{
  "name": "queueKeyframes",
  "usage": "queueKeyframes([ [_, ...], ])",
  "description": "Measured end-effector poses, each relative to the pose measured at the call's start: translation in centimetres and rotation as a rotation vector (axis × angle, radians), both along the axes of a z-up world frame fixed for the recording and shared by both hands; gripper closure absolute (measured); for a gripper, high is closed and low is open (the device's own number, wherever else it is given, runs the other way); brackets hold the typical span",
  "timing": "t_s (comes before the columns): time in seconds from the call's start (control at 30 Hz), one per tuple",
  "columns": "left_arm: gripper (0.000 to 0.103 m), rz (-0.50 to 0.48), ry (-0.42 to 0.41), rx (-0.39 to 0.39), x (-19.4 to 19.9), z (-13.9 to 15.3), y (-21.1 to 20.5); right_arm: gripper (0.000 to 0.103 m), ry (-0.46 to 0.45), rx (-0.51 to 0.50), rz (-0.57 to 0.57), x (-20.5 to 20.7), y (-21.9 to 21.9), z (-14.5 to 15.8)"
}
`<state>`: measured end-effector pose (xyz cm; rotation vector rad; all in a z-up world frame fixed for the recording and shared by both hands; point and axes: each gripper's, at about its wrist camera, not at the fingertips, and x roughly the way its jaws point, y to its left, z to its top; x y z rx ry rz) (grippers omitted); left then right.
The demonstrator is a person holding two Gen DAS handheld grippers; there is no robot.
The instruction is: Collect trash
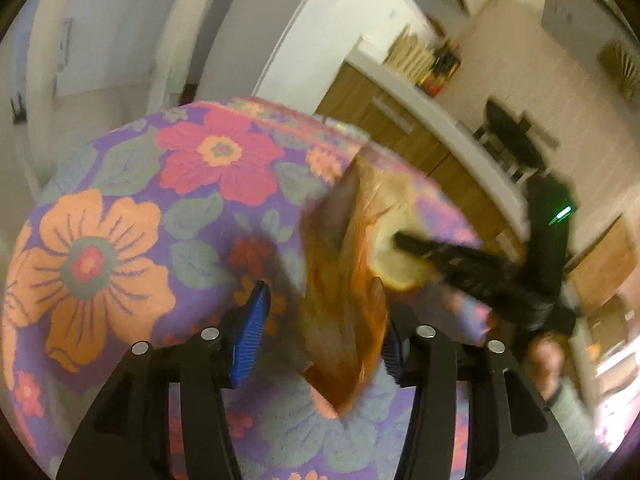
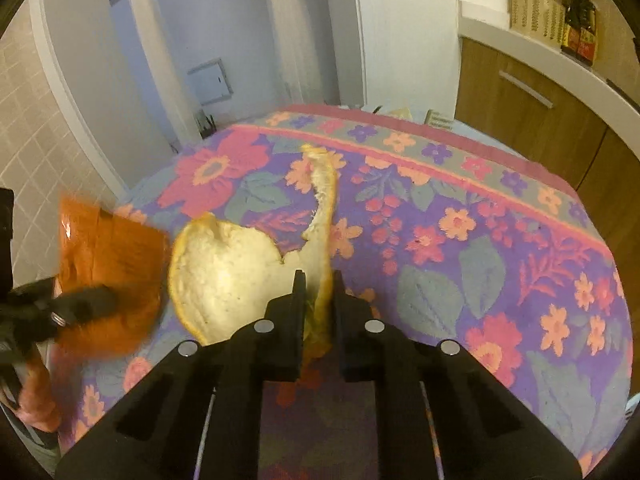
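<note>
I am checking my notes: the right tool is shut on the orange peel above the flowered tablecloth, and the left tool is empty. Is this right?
Not quite. The left tool is not empty: the left wrist view shows an orange plastic bag between its fingers. The rest stands: the right tool is shut on the orange peel above the flowered tablecloth.

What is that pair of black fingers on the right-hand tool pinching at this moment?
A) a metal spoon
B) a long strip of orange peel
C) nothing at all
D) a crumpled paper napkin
B: in the right wrist view the right gripper is closed on a curling orange peel, its pale inner side facing the camera above the flowered tablecloth.
</note>
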<state>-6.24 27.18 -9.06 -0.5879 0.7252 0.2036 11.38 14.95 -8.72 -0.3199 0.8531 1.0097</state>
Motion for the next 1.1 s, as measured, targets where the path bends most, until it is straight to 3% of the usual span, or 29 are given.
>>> queueKeyframes([
  [0.03, 0.063, -0.001, 0.034, 0.025, 0.3, -0.4, -0.5, 0.095, -0.016, 0.005, -0.003, -0.2, -0.5, 0.2],
  [0.07, 0.077, -0.005, 0.056, 0.029, 0.5, -0.9, -0.8, 0.096, -0.038, 0.014, -0.006, -0.6, -0.9, 0.5],
  [0.1, 0.1, -0.009, 0.065, 0.023, 0.6, -1.2, -0.9, 0.096, -0.067, 0.023, -0.011, -0.9, -1.3, 0.8],
  [0.13, 0.103, -0.014, 0.07, 0.012, 0.6, -1.6, -1.1, 0.096, -0.087, 0.028, -0.015, -1.2, -1.8, 1.1],
  [0.33, 0.103, -0.036, 0.016, 0.041, 0.2, -0.2, -2.0, 0.097, -0.182, 0.07, -0.063, -2.3, -6.0, 2.9],
  [0.57, 0.103, -0.075, 0.044, 0.012, -0.2, -0.9, -3.2, 0.097, -0.172, 0.104, -0.114, -2.0, -10.1, 3.7],
  [0.63, 0.102, -0.078, 0.052, 0.034, -0.6, -0.9, -3.6, 0.097, -0.16, 0.111, -0.125, -1.8, -10.7, 3.5],
  [0.67, 0.096, -0.068, 0.056, 0.07, -1.0, -0.6, -3.8, 0.097, -0.157, 0.113, -0.127, -1.8, -10.8, 3.4],
  [0.73, 0.07, -0.026, 0.084, 0.155, -1.8, -0.2, -3.7, 0.097, -0.148, 0.121, -0.127, -1.9, -11.2, 3.4],
  [0.77, 0.046, 0.0, 0.088, 0.178, -2.1, 0.1, -3.4, 0.097, -0.146, 0.126, -0.126, -1.9, -11.3, 3.4],
  [0.8, 0.035, 0.026, 0.087, 0.195, -2.4, 0.4, -2.9, 0.097, -0.141, 0.133, -0.124, -1.9, -11.3, 3.4],
  [0.87, 0.034, 0.053, 0.098, 0.185, -2.9, 0.7, -1.4, 0.097, -0.13, 0.142, -0.124, -1.9, -11.4, 3.5],
  [0.97, 0.034, -0.027, 0.149, 0.084, -3.4, 0.2, -0.3, 0.097, -0.128, 0.148, -0.12, -2.0, -11.3, 3.6],
  [1.1, 0.034, -0.051, 0.194, 0.252, -5.0, 0.9, -1.5, 0.097, -0.125, 0.153, -0.117, -1.9, -11.1, 3.5],
])
